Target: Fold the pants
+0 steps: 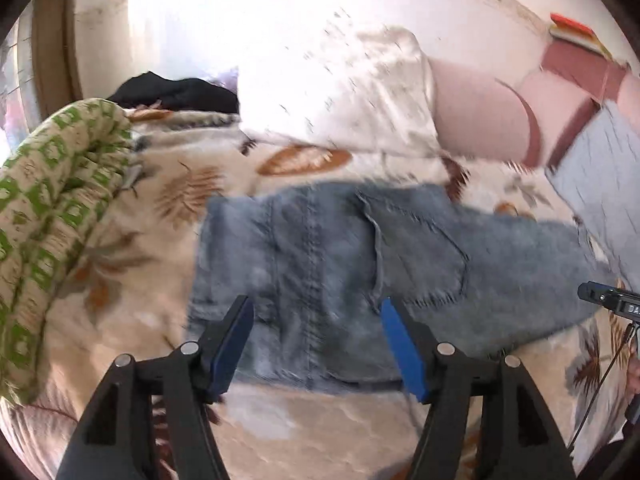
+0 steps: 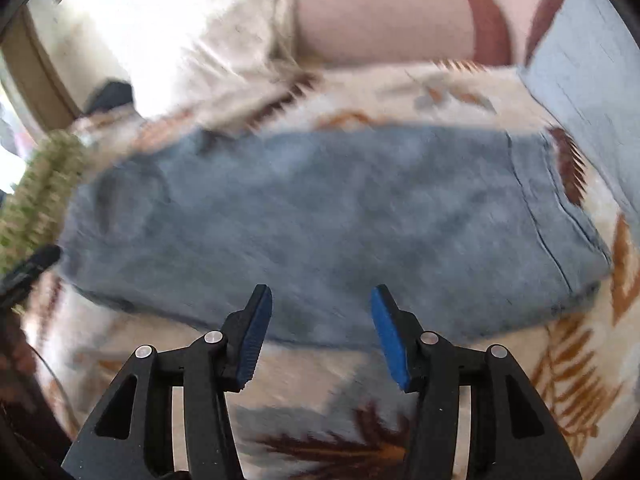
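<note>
Light blue jeans (image 1: 340,264) lie folded lengthwise on a cream leaf-print blanket (image 1: 132,280); a back pocket faces up. They run left to right in the right wrist view (image 2: 320,224), which is blurred. My left gripper (image 1: 316,312) is open, empty, its blue pads over the near edge of the jeans' waist end. My right gripper (image 2: 320,300) is open, empty, above the jeans' near edge. The other gripper's tip shows at the right edge of the left wrist view (image 1: 608,300).
A green-patterned quilt (image 1: 52,208) is bunched at the left. A white pillow (image 1: 352,96) and a pink pillow (image 1: 480,116) lie behind the jeans. A pale blue cushion (image 1: 600,192) is at the right. Dark clothing (image 1: 180,92) lies at the back left.
</note>
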